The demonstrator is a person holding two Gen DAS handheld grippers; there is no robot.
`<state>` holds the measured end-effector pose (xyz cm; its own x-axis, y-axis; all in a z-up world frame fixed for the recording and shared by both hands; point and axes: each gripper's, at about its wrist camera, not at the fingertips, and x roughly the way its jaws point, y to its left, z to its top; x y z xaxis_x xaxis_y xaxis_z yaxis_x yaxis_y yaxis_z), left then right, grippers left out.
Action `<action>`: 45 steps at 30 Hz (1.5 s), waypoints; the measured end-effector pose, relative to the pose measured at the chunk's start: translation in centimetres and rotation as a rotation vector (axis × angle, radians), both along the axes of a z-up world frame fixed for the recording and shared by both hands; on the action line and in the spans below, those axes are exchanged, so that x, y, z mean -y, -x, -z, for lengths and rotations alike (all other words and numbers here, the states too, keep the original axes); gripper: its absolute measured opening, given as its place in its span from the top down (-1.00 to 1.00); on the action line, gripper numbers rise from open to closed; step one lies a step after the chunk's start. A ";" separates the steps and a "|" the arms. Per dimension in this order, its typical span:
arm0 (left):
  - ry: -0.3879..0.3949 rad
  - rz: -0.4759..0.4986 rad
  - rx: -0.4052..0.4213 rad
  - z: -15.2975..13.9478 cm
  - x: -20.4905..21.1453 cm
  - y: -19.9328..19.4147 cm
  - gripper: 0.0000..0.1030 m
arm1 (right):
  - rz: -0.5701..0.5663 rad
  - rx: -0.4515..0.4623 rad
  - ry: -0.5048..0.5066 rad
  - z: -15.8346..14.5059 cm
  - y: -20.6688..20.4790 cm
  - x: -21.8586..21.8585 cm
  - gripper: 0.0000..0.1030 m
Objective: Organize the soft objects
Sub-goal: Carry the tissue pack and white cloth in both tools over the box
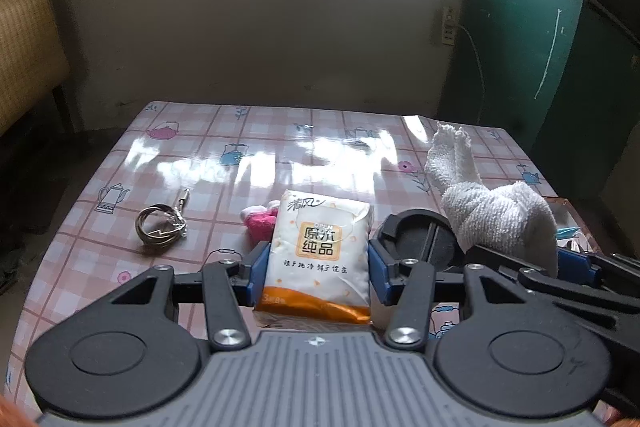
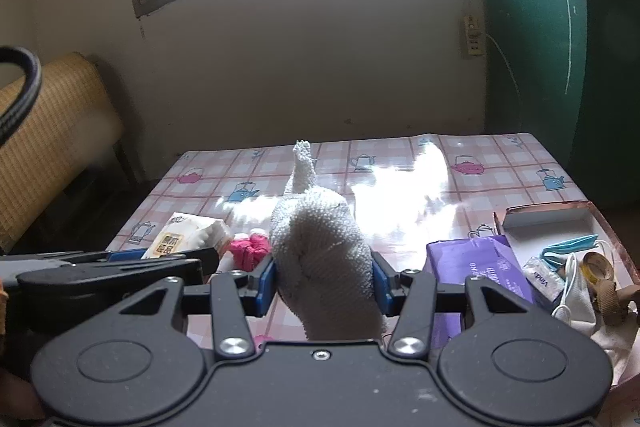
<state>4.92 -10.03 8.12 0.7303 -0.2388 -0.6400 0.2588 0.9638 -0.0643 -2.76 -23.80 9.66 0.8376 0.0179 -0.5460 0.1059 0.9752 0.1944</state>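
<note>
Only in left view: key ring [image 1: 161,227] lay on the table [image 1: 280,155], left of the left gripper [image 1: 316,263]; a black round part sat between the two grippers.
Only in right view: tray [image 2: 600,211] at the table's right edge held a purple pack [image 2: 480,259], a blue mask [image 2: 568,249], a tape roll [image 2: 596,263] and white cloth; a black cable looped at far left.
Both views: pink toy [image 1: 260,221] lay on the table, just beyond the left gripper's tips.
Tissue pack: the pack [image 1: 320,255], white and orange with printed characters, stood between the left gripper's blue pads, held on both sides, above the table.
Towel: the white towel [image 2: 320,259] was clamped between the blue pads of the right gripper [image 2: 324,279]; one twisted end rose toward the far side, the other hung near the camera.
Left gripper pose: roughly level, pointing at the far wall, jaws closed on the tissue pack.
Right gripper pose: just right of the left gripper, likewise aimed at the far wall, jaws closed on the towel; the tray lay to its right.
</note>
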 end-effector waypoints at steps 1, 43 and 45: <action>0.001 0.004 0.000 0.0 0.1 0.0 -0.01 | 0.004 -0.001 0.000 0.0 0.0 0.2 -0.13; -0.003 0.116 -0.006 0.7 6.1 -1.5 -0.01 | 0.123 -0.018 -0.007 1.0 -0.1 7.3 -0.13; -0.002 0.124 -0.006 0.7 6.4 -1.6 -0.01 | 0.131 -0.017 -0.006 1.0 0.0 7.6 -0.13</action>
